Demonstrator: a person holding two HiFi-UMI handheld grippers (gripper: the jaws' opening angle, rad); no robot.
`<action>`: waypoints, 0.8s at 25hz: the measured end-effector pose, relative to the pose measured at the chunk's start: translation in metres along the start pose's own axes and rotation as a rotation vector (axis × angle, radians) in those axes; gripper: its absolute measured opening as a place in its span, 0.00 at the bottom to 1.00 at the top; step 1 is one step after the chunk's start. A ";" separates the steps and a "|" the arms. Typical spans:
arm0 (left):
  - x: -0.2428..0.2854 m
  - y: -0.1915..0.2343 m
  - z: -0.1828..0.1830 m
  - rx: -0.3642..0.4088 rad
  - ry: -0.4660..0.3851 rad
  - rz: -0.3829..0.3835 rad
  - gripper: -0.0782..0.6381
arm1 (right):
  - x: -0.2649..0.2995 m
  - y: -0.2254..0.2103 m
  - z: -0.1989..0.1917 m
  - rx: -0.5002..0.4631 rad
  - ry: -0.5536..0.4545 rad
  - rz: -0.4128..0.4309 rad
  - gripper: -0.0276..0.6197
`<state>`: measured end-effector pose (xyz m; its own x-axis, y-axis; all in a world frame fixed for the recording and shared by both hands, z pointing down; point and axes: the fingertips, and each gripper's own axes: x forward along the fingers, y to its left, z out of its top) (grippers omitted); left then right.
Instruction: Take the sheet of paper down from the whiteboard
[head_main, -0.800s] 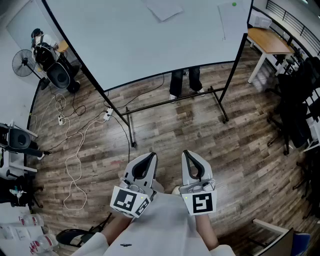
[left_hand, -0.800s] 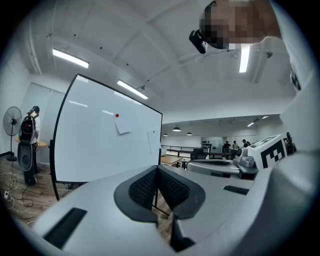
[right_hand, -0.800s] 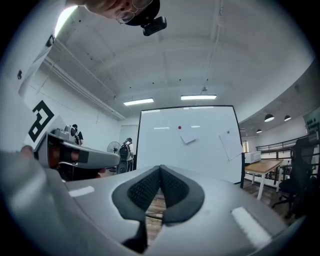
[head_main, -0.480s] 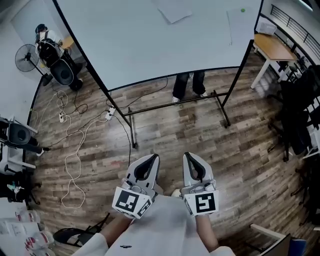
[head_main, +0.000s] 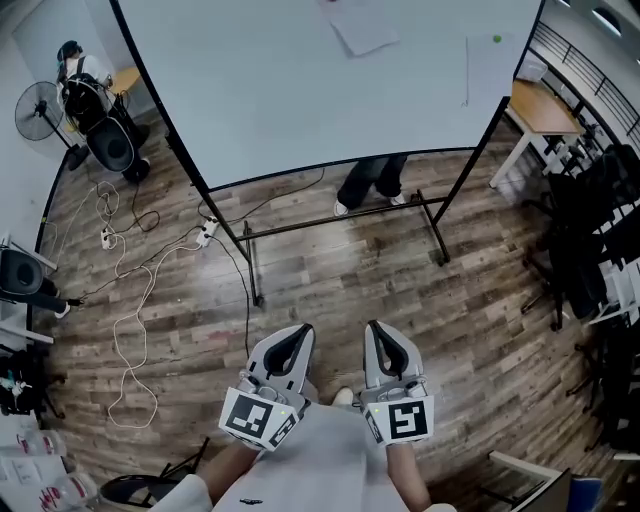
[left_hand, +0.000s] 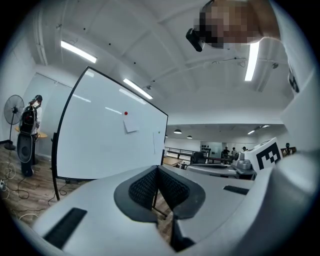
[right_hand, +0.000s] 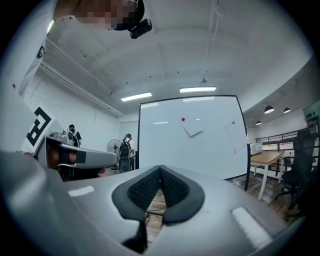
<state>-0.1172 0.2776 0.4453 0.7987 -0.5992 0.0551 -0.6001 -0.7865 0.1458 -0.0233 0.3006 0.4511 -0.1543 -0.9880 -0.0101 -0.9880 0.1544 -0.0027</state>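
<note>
The whiteboard (head_main: 300, 90) stands on a black wheeled frame across the wooden floor, well ahead of me. A tilted sheet of paper (head_main: 365, 35) hangs near its top under a red magnet (right_hand: 183, 119). A second, upright sheet (head_main: 490, 70) hangs further right under a green magnet (head_main: 496, 39). My left gripper (head_main: 296, 335) and right gripper (head_main: 378, 332) are held level, side by side, close to my body and far from the board. Both are shut with nothing between the pads. The right gripper view faces the tilted sheet (right_hand: 192, 130); the left gripper view sees it (left_hand: 131, 124) from an angle.
A person's legs (head_main: 365, 180) show behind the board's lower edge. Cables (head_main: 130, 320) trail over the floor at left, near a fan (head_main: 38, 105) and a person with a backpack (head_main: 85, 90). A wooden table (head_main: 540, 105) and dark chairs (head_main: 590, 230) stand at right.
The head view has shifted, so the board and its sheets sit further right in the frame. Both grippers stay shut, side by side, slightly lower in the picture.
</note>
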 end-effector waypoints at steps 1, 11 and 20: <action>0.000 0.009 0.000 -0.012 0.003 0.002 0.12 | 0.007 0.004 0.000 0.000 0.005 -0.004 0.06; 0.003 0.116 0.022 -0.074 -0.025 -0.015 0.12 | 0.091 0.035 0.012 -0.065 0.026 -0.056 0.08; 0.051 0.158 0.038 -0.083 -0.039 -0.040 0.12 | 0.144 0.028 0.018 -0.061 0.015 -0.069 0.08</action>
<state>-0.1730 0.1175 0.4335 0.8188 -0.5741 0.0096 -0.5606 -0.7958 0.2289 -0.0735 0.1628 0.4312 -0.0852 -0.9964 0.0031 -0.9947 0.0852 0.0583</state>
